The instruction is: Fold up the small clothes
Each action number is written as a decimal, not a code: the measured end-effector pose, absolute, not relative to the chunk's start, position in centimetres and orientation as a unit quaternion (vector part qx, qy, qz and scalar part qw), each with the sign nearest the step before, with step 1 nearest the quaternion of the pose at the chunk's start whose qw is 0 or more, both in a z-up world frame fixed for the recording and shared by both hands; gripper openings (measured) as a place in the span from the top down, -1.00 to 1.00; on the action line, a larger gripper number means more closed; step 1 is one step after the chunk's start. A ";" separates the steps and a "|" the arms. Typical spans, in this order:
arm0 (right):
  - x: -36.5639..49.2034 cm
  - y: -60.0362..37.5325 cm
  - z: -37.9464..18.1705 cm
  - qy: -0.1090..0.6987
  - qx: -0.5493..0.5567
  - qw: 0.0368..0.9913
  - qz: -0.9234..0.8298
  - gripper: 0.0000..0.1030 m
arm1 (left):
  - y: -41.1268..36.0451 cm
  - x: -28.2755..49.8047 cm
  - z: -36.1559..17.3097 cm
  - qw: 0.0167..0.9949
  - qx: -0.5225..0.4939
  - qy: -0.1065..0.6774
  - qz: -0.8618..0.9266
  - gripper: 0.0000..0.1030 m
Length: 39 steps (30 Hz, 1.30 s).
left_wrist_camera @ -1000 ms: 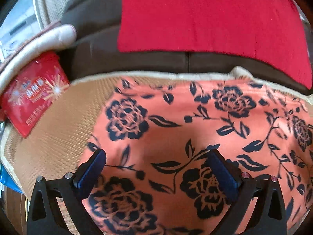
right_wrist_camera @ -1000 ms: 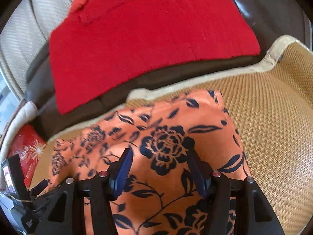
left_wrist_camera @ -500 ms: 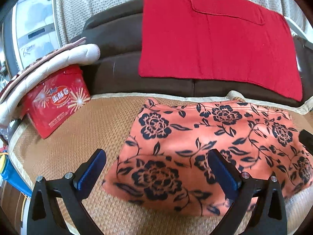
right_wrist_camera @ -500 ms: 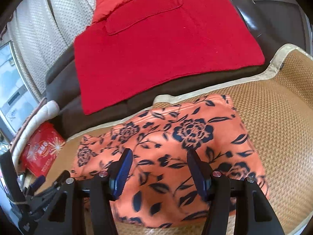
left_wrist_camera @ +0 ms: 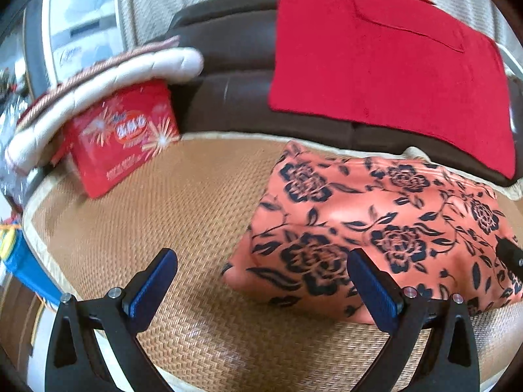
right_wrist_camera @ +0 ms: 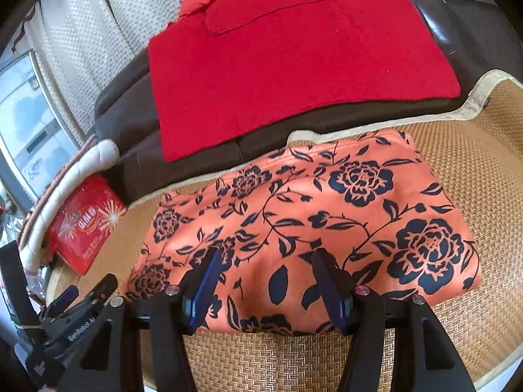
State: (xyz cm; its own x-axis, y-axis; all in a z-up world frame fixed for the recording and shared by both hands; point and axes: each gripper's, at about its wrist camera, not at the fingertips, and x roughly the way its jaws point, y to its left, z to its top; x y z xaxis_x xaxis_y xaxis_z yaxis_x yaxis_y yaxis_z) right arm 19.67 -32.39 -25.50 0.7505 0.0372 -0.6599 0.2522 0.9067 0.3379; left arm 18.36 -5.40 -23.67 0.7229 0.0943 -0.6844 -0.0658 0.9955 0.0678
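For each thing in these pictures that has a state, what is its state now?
Floral orange garment: folded, lying flat on the woven mat.
Red garment: spread flat, unfolded, on the brown sofa.
Red box: closed, leaning tilted under a white cushion.
Left tongs: open, empty.
Right tongs: open, empty.

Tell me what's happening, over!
Left gripper open, empty. Right gripper open, empty. Floral cloth folded on woven mat. Nothing in the way.

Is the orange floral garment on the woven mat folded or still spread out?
Folded: the orange floral garment lies as a compact rectangle with thick doubled edges on the woven mat.
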 end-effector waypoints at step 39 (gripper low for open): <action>22.6 -35.7 -30.8 0.444 0.269 0.854 -0.035 -0.16 | 1.3 22.3 -31.9 0.805 -0.377 0.455 -0.057 -0.34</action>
